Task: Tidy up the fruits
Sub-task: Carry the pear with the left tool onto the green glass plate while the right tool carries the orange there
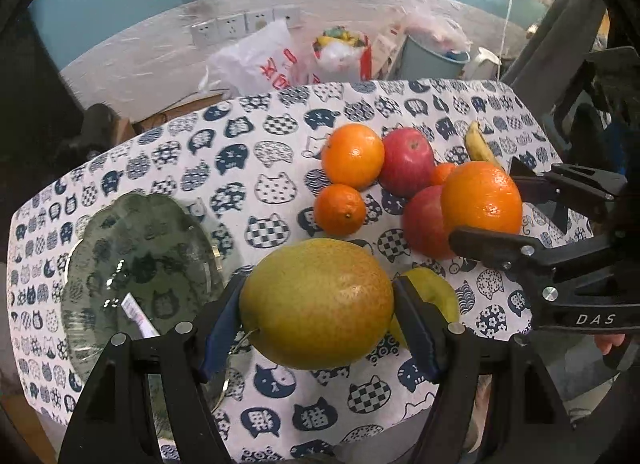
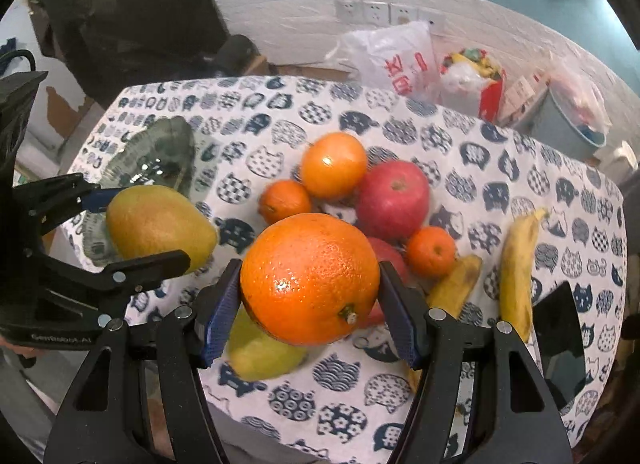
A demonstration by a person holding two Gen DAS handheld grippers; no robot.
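My left gripper point(image 1: 318, 306) is shut on a large yellow-green pear point(image 1: 316, 302) and holds it above the cat-print tablecloth point(image 1: 248, 168); the pear also shows in the right wrist view point(image 2: 158, 226). My right gripper point(image 2: 310, 284) is shut on a big orange point(image 2: 310, 278), held above the fruit pile; the orange also shows in the left wrist view point(image 1: 482, 198). A glass plate point(image 1: 132, 264) lies at the left, empty of fruit. On the cloth lie another orange point(image 1: 352, 154), two red apples point(image 1: 406, 160), small tangerines point(image 1: 339, 209), a second pear point(image 2: 260, 352) and two bananas point(image 2: 516, 264).
Plastic bags point(image 1: 260, 60) and a bin point(image 1: 434, 58) stand behind the table's far edge. A dark flat object point(image 2: 558, 340) lies at the table's right front. The tablecloth's near edge hangs just below the grippers.
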